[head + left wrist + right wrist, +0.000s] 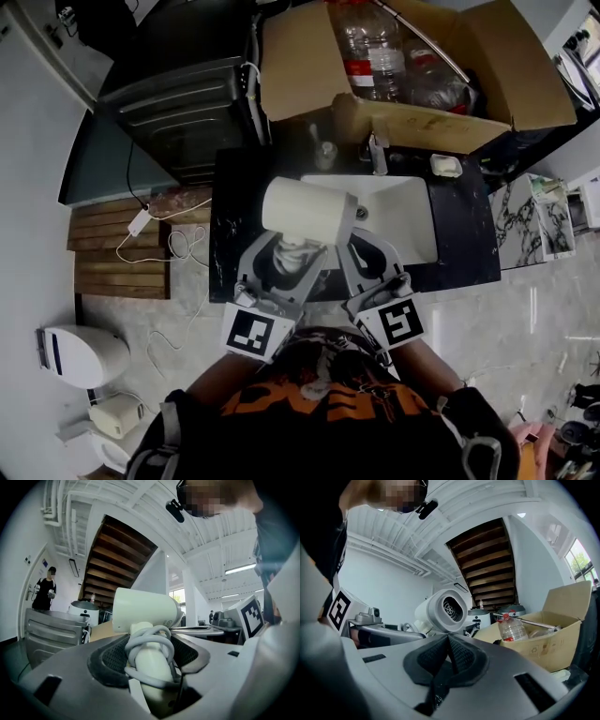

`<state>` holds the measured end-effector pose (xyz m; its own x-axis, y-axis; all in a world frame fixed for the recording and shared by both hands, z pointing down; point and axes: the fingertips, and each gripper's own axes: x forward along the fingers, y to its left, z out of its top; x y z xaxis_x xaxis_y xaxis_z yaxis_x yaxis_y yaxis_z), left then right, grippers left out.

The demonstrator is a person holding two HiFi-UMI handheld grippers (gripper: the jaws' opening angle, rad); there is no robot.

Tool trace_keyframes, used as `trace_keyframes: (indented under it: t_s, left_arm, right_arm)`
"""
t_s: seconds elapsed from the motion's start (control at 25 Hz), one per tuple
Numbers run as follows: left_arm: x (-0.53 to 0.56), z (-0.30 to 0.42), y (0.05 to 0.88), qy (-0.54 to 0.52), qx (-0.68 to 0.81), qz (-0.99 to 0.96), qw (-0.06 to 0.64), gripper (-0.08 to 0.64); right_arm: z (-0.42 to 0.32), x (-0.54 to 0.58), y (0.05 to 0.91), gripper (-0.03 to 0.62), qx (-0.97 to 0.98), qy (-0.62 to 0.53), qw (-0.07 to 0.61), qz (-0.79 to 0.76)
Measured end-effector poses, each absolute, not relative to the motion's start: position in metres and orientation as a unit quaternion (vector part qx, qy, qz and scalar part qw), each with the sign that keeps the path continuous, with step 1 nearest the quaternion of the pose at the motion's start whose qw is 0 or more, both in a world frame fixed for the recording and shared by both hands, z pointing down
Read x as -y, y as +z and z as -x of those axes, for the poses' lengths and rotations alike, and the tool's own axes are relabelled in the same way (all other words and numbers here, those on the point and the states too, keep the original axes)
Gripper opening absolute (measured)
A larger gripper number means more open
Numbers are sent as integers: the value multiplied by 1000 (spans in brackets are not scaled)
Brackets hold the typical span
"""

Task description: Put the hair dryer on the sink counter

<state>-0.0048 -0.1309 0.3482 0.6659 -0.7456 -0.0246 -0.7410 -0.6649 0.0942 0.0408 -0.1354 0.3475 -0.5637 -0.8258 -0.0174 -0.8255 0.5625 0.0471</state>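
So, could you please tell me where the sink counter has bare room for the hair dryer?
Bare black counter lies right of the basin, and a strip left of it. The back edge is crowded: bottle, faucet, small white item.

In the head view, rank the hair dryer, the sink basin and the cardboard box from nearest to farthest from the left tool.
1. hair dryer, clamped in the left tool.
2. sink basin, just beyond, to the right.
3. cardboard box, farthest, at the back.
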Motion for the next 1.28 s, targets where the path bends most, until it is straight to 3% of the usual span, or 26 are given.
trace_keyframes:
  t_s: [0.4,1.28]
  left_arm:
    - [166,52,357,-34,420,-906,43,284]
    - [179,85,386,-12,453,-890,59,284]
  right_arm:
    - [7,169,357,14,893,-28,12,-449]
    - [25,182,379,14,903,-18,30,-428]
